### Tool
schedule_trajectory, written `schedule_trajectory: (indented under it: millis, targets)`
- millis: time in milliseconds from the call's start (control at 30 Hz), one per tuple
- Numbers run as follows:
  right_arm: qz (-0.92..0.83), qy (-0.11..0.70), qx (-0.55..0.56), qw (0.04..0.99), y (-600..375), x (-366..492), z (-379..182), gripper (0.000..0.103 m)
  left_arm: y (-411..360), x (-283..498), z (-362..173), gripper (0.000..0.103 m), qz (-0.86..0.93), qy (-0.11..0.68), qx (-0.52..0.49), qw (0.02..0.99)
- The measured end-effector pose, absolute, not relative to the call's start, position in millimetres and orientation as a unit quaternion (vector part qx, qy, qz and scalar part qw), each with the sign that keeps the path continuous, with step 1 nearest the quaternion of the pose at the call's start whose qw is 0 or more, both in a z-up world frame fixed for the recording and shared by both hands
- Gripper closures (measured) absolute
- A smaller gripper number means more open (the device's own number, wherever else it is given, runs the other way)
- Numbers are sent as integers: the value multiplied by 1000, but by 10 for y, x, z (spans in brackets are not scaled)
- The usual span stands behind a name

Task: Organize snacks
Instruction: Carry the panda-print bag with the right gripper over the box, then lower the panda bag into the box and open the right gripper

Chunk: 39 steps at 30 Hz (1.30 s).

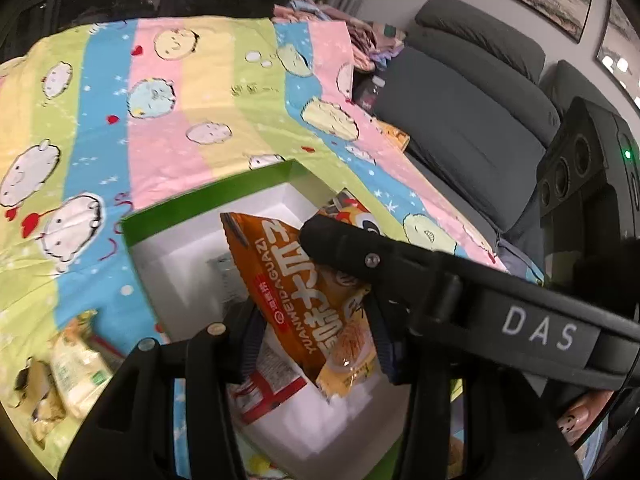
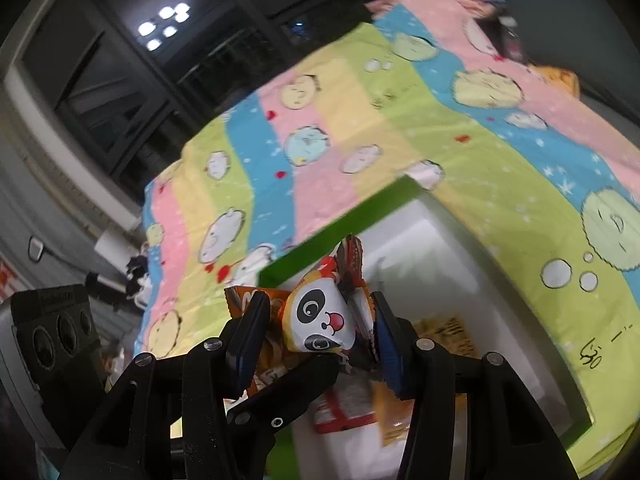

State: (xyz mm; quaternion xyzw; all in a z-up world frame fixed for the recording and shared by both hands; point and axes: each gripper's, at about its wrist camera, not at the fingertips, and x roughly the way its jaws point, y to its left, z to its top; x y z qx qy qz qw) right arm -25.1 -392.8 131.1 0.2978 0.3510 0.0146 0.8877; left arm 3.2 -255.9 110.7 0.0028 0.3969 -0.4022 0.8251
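My left gripper (image 1: 316,334) is shut on an orange seed bag (image 1: 304,292), which hangs tilted over a white box with a green rim (image 1: 208,192). The right gripper's black frame marked DAS (image 1: 480,304) crosses in front of that bag from the right. In the right wrist view, my right gripper (image 2: 320,338) is shut on a crumpled snack packet with a panda face (image 2: 320,318), held above the near left corner of the same box (image 2: 344,220). A red and white packet (image 2: 344,408) and a yellow packet (image 2: 444,332) lie inside the box.
The box sits on a pastel striped cartoon sheet (image 1: 180,92). Several loose snack packets (image 1: 72,364) lie on the sheet at the lower left. A grey sofa (image 1: 460,120) runs along the right, with a pile of cloth (image 1: 360,32) at the far end. Dark windows (image 2: 120,60) stand behind.
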Motion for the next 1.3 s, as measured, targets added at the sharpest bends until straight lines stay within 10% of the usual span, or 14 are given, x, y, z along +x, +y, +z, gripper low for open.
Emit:
schedule_trajectory:
  millis: [867,1300]
  targets:
    - [-54,407,327,851,-4176,-18,896,58,-2786,357,696,57,-400,476,-37,783]
    - [-89,375,288,877,-4109,-143,1115,59,-2376,153,1027,39,-384,434,-48,814]
